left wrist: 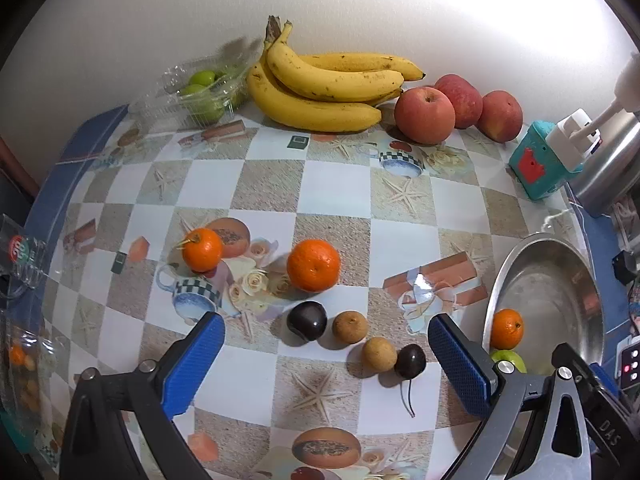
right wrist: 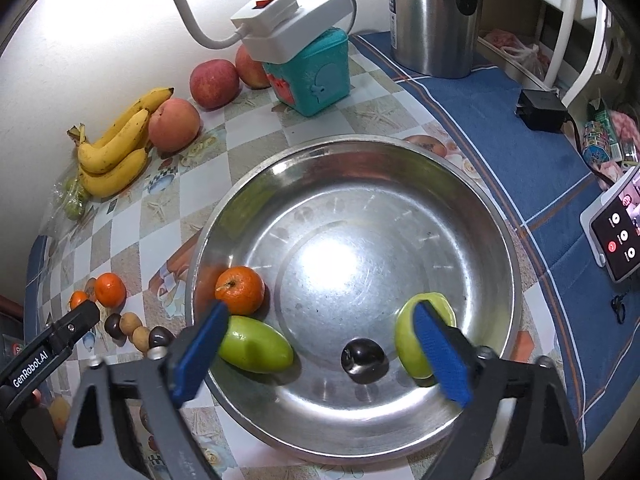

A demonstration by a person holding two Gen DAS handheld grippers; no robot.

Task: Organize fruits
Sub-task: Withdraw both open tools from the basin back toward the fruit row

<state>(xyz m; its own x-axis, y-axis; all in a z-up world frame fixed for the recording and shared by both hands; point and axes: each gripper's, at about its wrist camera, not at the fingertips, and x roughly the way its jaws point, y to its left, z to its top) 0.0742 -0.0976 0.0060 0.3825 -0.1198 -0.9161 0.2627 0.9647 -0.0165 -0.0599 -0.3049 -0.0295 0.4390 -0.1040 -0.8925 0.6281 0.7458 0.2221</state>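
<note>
Only right wrist shows bowl's [right wrist: 496,240] dark plum [right wrist: 363,360].

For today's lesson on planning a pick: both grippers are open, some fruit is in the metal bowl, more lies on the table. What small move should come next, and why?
Probably lower the open left gripper onto the dark plum between its fingers and close. It holds nothing. The right gripper hangs open over the metal bowl.
</note>
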